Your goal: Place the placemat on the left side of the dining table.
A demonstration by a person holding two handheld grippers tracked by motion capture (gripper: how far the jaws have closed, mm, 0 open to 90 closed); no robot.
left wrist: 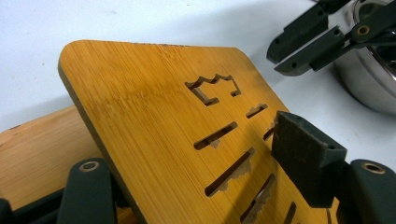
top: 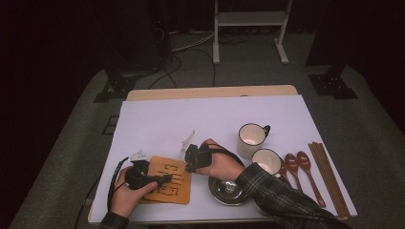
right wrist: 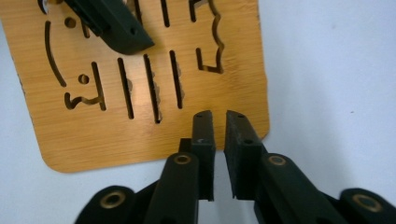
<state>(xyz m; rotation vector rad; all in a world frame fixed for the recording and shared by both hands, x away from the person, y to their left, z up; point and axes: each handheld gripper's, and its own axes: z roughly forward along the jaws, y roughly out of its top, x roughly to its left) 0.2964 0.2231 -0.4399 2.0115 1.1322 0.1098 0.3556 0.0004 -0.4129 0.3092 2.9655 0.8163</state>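
High view: bamboo trivet [top: 168,186] lies lower centre on the white table [top: 157,119] | Left gripper view: left gripper [left wrist: 205,186] clamps the tilted trivet's edge | Right gripper view: right gripper [right wrist: 219,122], jaws slightly parted and empty, hovers over the trivet's lower edge.

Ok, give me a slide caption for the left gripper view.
Left gripper clamps a tilted, slotted bamboo mat above a second one; right gripper nearby.

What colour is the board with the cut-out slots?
The board is orange-brown bamboo, clearest in the right gripper view.
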